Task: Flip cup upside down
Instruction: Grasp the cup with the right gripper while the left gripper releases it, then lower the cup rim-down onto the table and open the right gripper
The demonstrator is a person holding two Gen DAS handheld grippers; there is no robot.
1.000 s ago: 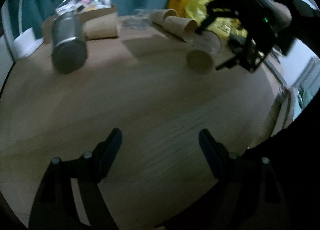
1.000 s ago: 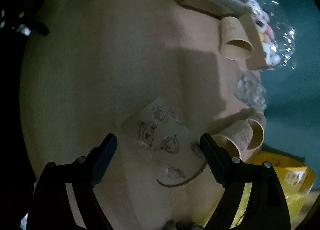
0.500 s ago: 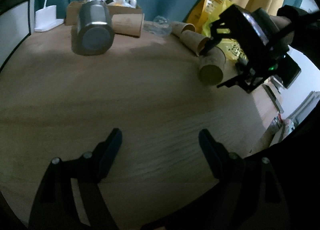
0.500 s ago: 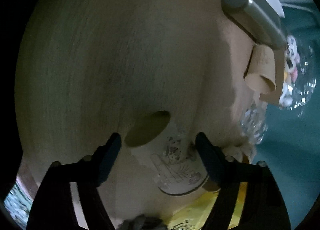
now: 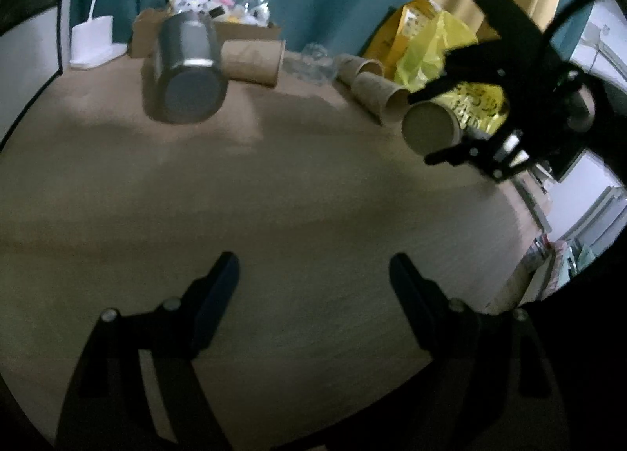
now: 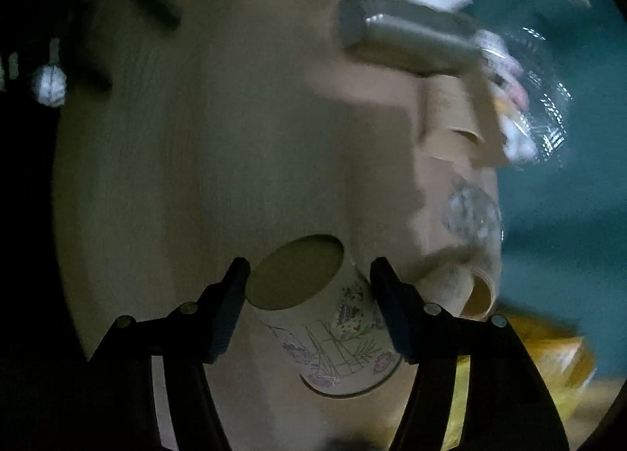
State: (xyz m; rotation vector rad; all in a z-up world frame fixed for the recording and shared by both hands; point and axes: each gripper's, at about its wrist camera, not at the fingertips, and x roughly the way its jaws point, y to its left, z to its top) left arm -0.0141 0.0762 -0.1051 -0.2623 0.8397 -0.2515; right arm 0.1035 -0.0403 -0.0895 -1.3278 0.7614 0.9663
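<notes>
My right gripper point(image 6: 309, 274) is shut on a paper cup point(image 6: 329, 317) with flower drawings. The cup's flat base faces the camera and its rim points down toward the wooden table point(image 6: 235, 137). In the left wrist view the same cup point(image 5: 431, 127) is held above the table at the right by the right gripper point(image 5: 443, 117), base turned toward me. My left gripper point(image 5: 313, 286) is open and empty, low over the table's near part.
A steel flask point(image 5: 188, 74) lies on its side at the back left. Several brown paper cups point(image 5: 252, 60) lie near it. A cardboard box with a plastic bag point(image 5: 219, 11), a crumpled clear wrapper point(image 5: 309, 60) and a yellow bag point(image 5: 435, 47) line the back edge.
The right gripper has closed on the cup, lifted it and kept turning it, so its base now faces the camera. The left gripper has stayed open with a small shift of view.
</notes>
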